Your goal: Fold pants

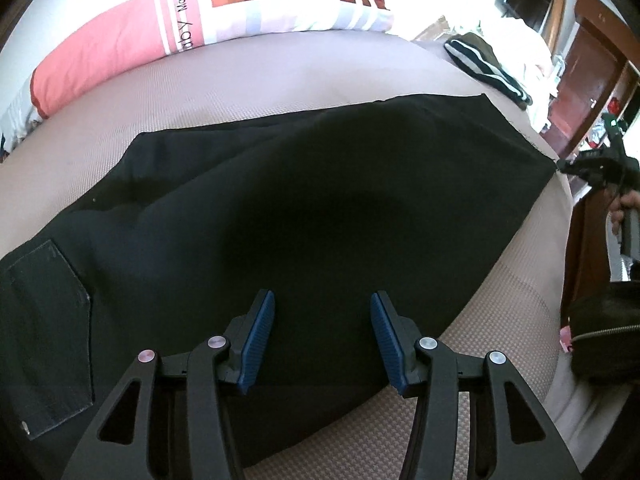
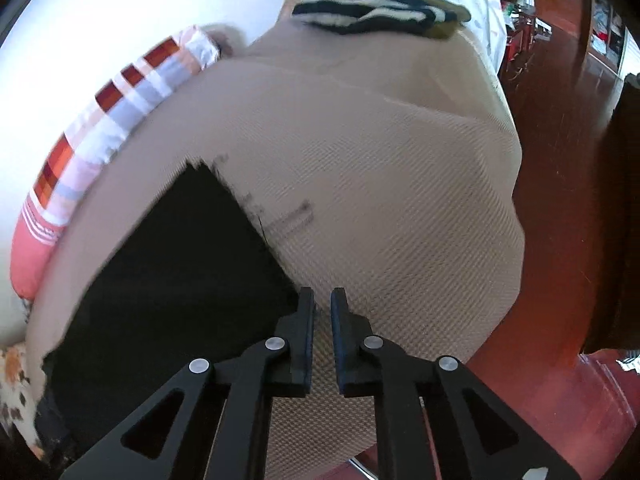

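Left gripper (image 1: pixel 322 338): nearest in the left wrist view; jaws spread, blue pads (image 1: pixel 259 340) apart, nothing between them but the cloth below.
Right gripper (image 2: pixel 322 338): nearest in the right wrist view; jaws drawn almost together with a thin gap, pinching nothing, tan cover showing through the gap.
Pants (image 1: pixel 300 208): one black pair, laid flat across the mattress (image 1: pixel 248 80); the left jaws hang over their near edge, the right jaws sit just beside their corner (image 2: pixel 176 280).
Only in the left view: a back pocket (image 1: pixel 44 320) on the pants at the left, and the right gripper seen from outside at the far right edge, at the corner of the cloth, with a hand (image 1: pixel 624 208) on its handle.
Only in the right view: the red-brown wooden floor (image 2: pixel 560 160) past the mattress edge.
Farther back, both views: one long pink and white pillow (image 1: pixel 168 28) against the wall, and one dark striped garment (image 1: pixel 486 66) at the far end of the mattress.
Count: two grippers, one pair of pants, one pillow, one striped garment.
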`<state>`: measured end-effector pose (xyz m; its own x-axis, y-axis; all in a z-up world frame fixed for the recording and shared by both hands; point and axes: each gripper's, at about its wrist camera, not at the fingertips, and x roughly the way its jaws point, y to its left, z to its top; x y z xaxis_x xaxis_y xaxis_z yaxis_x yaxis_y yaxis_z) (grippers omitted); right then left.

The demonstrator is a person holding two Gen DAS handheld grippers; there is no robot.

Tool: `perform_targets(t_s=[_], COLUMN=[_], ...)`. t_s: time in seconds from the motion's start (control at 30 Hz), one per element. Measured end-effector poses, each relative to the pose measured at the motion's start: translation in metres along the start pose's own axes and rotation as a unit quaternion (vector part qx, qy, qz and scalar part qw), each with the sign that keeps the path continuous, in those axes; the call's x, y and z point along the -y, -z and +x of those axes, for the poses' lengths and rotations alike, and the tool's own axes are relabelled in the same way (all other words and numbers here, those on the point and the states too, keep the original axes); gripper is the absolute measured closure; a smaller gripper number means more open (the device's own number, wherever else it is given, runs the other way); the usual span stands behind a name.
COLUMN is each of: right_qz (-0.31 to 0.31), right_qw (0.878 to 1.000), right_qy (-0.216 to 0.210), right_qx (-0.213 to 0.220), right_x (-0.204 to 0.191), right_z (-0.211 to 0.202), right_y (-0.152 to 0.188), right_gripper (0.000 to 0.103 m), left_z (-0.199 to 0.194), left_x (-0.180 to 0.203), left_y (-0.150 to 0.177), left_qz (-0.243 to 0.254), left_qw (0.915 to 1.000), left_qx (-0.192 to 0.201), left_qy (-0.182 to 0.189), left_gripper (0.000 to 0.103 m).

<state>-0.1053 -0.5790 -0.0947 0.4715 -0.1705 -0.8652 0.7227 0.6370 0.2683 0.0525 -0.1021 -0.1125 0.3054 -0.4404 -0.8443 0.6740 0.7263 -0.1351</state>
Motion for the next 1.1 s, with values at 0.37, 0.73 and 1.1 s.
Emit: perform_targets(t_s=[0.37,0.73,1.1], right_qz=[-0.213,-0.44,-0.55], right_qw=[0.955,0.804,0.709], right_qy=[-0.199,-0.32,-0.32], right_qx=[-0.058,-0.239,-0.303], right_x=[-0.199,-0.45,-0.54], right_z=[-0.003,0.064,0.105], right_y=[-0.032,0.067,0.138], right_gripper=[0.081,0.067,0.067], left_z=[-0.055,-0.078,-0.075], left_x=[-0.056,-0.129,-0.162], left_y=[-0.009,0.035,0.062], left_qz=[-0.128,-0.237,-0.269], left_qw=[0.9805,0.9473,0.9382], left_qx=[0.127,0.122,0.106], left_qy=[-0.078,-0.177,-0.19], left_gripper=[0.051,0.047,0.046])
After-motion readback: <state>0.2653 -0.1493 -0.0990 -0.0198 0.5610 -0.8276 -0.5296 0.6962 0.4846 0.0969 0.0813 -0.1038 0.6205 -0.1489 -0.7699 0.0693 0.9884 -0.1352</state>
